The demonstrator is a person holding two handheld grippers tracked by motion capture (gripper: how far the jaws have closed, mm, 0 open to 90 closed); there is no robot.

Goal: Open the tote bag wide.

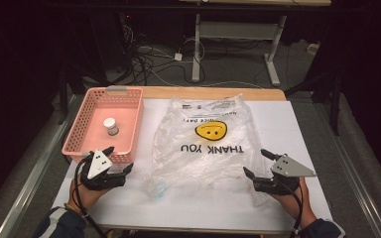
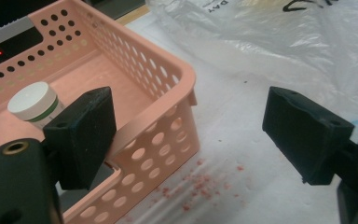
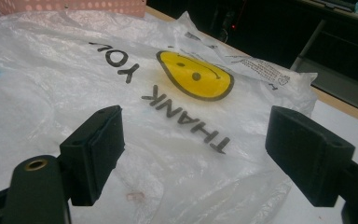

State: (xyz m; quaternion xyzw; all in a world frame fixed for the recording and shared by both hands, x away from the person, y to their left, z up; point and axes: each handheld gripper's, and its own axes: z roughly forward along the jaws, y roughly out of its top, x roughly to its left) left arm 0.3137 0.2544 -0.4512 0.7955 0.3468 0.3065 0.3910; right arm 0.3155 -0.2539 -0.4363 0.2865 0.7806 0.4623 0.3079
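Bag is spread flat mid-table, right of the basket. The left gripper is held open at the basket's near corner; the right gripper, jaws apart, at the bag's near right edge.

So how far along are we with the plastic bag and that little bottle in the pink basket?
Barely begun, it seems. The small white-capped bottle stands inside the pink basket. The plastic bag lies flat on the table, nothing visibly inside. In hand: nothing. The left gripper is open by the basket's near corner, and the right gripper is open at the bag's edge. Gripping the bag and moving the bottle look left to do.
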